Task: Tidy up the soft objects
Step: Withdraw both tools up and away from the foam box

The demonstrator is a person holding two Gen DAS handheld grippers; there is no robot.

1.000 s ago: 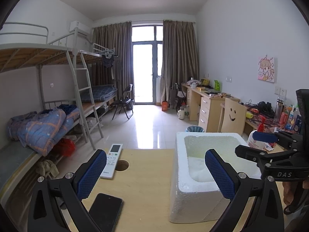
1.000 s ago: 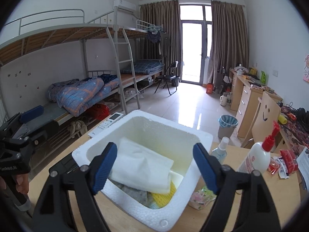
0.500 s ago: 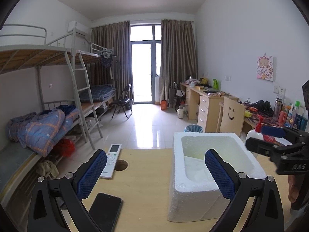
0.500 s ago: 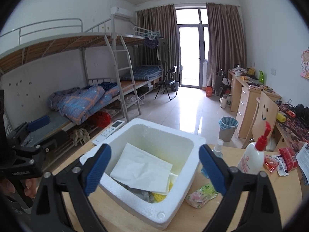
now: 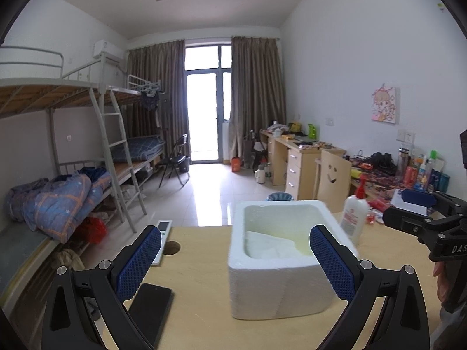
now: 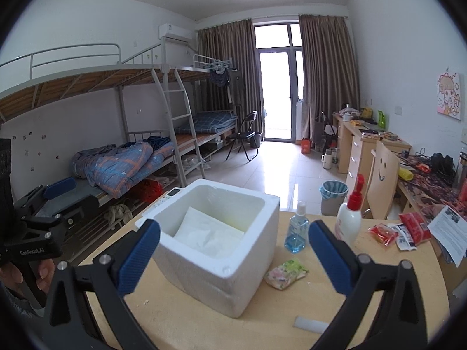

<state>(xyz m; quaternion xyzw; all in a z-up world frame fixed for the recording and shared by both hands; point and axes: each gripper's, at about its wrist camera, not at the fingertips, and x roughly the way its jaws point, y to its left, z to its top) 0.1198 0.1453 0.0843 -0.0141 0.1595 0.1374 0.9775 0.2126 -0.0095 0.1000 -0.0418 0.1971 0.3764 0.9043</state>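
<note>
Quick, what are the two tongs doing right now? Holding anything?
Left tongs: open, holding nothing.
Right tongs: opening wide, nothing between them.

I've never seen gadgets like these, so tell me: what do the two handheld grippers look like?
Each is a black frame with two angled fingers, silver bolts at the joints and blue textured pads at the tips. The left gripper carries white lettering on its body, seen from the right wrist view. The right gripper bears white letters starting "DAS". No cables show.
</note>
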